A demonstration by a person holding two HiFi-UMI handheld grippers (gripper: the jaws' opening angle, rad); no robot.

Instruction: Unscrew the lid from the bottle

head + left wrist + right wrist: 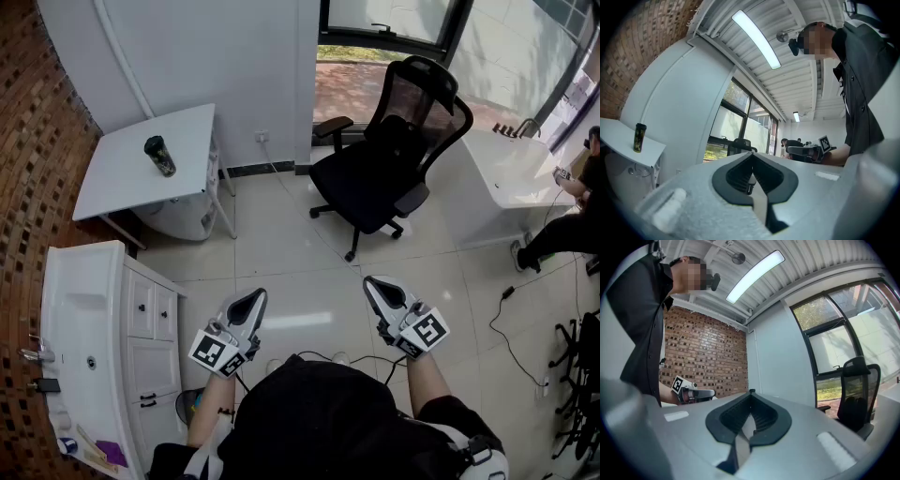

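The bottle (159, 156) stands on a small white table (117, 183) against the pale wall, at the far left of the room. It is well apart from both grippers. It is a slim, dark cylinder with a black lid on top, and the lid sits flush with the body. In the left gripper view the bottle (639, 137) stands upright near the table edge, and yellow-green print shows on its dark side. Nothing else is on that table.

The person stands on the tiled floor (281, 244) and holds both grippers out in front of the body. The left gripper (255, 296) has its jaws pressed together with nothing between them. Its own view shows the ribbed black pads (740, 176) meeting along one line. The right gripper (372, 284) is likewise closed and empty, its pads (761, 417) touching.

A black office chair (389, 150) stands ahead, near the window. A white cabinet with a sink (89, 323) is by the person's left, along a brick wall (28, 103). A second white desk (511, 169) is at the right, with a seated person (572, 230) beside it.
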